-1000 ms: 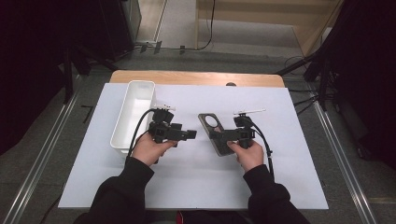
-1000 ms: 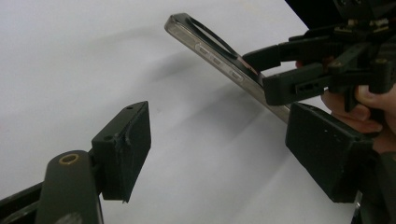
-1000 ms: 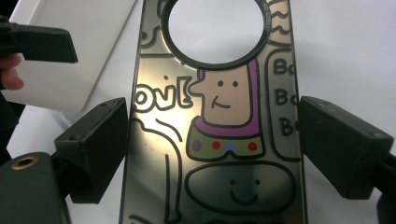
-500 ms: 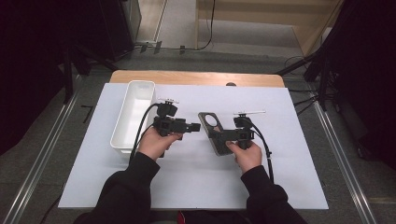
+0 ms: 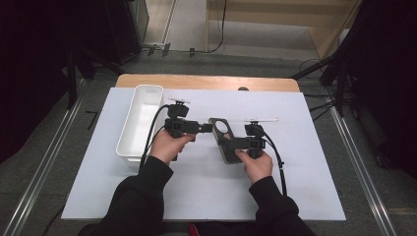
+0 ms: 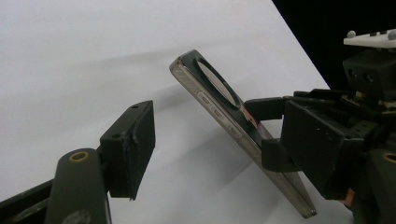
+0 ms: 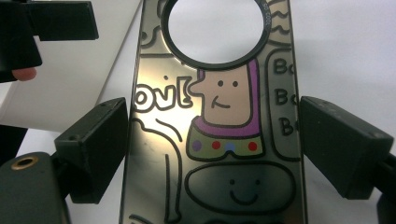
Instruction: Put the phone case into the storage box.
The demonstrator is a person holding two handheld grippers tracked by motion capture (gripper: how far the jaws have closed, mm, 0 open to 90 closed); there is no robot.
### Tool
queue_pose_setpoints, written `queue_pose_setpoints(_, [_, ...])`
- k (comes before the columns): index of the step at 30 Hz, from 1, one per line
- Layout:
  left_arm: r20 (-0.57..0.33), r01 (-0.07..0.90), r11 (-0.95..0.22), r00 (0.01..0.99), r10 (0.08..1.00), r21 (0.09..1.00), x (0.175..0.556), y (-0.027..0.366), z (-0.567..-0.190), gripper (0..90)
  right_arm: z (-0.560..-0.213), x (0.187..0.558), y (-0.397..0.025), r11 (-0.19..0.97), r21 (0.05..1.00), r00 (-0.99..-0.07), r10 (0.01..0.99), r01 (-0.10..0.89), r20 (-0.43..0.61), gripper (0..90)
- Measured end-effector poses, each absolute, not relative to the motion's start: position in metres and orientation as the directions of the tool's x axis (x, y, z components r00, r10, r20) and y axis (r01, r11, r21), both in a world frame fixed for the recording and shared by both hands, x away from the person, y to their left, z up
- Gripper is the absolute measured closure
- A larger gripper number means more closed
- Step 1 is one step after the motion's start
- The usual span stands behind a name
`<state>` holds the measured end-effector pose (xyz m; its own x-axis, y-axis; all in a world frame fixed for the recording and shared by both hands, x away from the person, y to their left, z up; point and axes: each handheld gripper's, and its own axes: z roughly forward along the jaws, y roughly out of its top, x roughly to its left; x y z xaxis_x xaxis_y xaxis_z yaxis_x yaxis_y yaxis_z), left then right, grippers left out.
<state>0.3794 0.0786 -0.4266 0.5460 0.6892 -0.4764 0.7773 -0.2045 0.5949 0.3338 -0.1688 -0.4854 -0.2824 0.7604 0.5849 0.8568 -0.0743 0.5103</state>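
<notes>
1. A white bin [image 5: 140, 120] stands at the left of the surface [image 5: 305, 187], its long side running away from the person; it looks empty in the high view.
2. Just right of the bin, the left hand [image 5: 167, 145] holds the left gripper [image 5: 207, 128], which points right toward the case. In the left gripper view its jaws stand apart with nothing between them, and the near jaw is short of the case's edge.
3. The phone case [image 5: 223, 140] sits near the middle of the surface, between the two grippers. It is dark, with a round camera hole near its far end and cartoon drawings on its back [image 7: 219, 116]. In the left gripper view it is tilted, the hole end raised off the surface [image 6: 224, 102].
4. The right gripper [image 6: 268, 128] comes from the right and straddles the case across its width. In the right gripper view one jaw lies just beside each long edge; whether they press on it I cannot tell.
5. The right hand [image 5: 255, 164] holds that gripper, a cable [image 5: 278, 160] trailing back along the sleeve.
</notes>
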Motion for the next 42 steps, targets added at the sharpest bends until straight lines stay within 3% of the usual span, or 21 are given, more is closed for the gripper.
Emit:
queue_pose_setpoints(14, [-0.489, 0.801, -0.187, 0.512, 0.706, 0.569, 0.396, 0.067, -0.43, 26.1, -0.485, 0.331, -0.162, -0.122, 0.523, -0.267, 0.749, 0.843, 0.606, 10.6])
queue_pose_setpoints(31, [-0.563, 0.848, -0.096, 0.427, 0.708, 0.522, 0.405, 0.067, -0.437, 35.6, -0.486, 0.329, -0.156, -0.15, 0.535, -0.265, 0.74, 0.831, 0.619, 10.6])
queue_pose_setpoints(42, [-0.556, 0.854, -0.097, 0.415, 0.721, 0.511, 0.407, 0.057, -0.434, 39.7, -0.487, 0.325, -0.151, -0.176, 0.545, -0.264, 0.728, 0.82, 0.633, 10.6])
